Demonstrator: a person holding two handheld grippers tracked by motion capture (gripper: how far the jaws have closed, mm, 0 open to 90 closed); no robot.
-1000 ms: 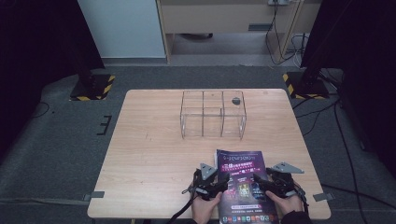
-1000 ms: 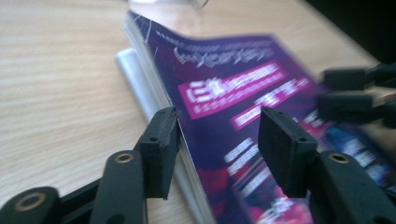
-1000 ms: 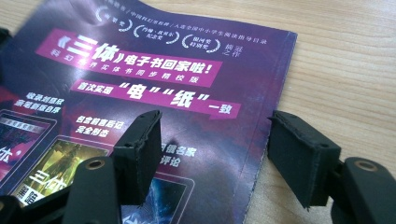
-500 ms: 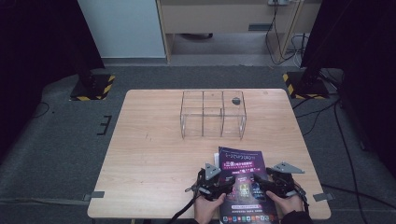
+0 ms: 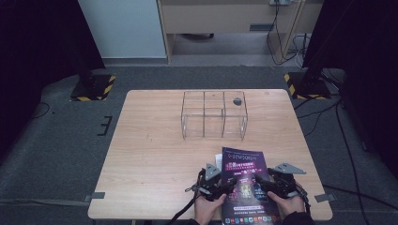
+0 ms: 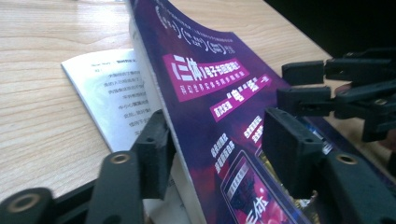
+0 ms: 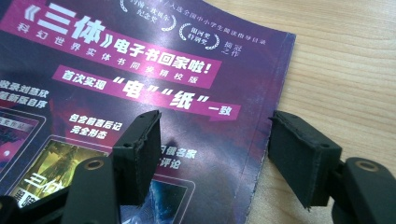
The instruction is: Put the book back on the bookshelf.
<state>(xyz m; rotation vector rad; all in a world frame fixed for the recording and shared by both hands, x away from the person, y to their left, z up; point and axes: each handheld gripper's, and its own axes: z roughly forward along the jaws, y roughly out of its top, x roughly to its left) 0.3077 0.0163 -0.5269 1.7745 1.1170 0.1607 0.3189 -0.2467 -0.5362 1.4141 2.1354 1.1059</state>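
Observation:
A purple-covered magazine (image 5: 244, 180) lies at the table's near edge between my two grippers. My left gripper (image 5: 224, 184) is at its left edge. In the left gripper view the raised cover and pages (image 6: 210, 88) slant between the jaws of that gripper (image 6: 219, 140). One pad touches them from below and the other hovers over the cover. These jaws have just been closing. A white page (image 6: 107, 93) lies flat on the wood underneath. My right gripper (image 5: 265, 185) stands open across the magazine's right edge (image 7: 261, 154), one jaw over the cover and the other over bare wood.
A clear box (image 5: 213, 115) with several compartments stands at the middle back of the wooden table (image 5: 150, 154), with a small dark object (image 5: 237, 100) in its far right compartment. The table's near edge runs just behind the hands. Dark stands flank the table on the floor.
The magazine's far left corner has shifted slightly to the right. Both hands have stayed where they were.

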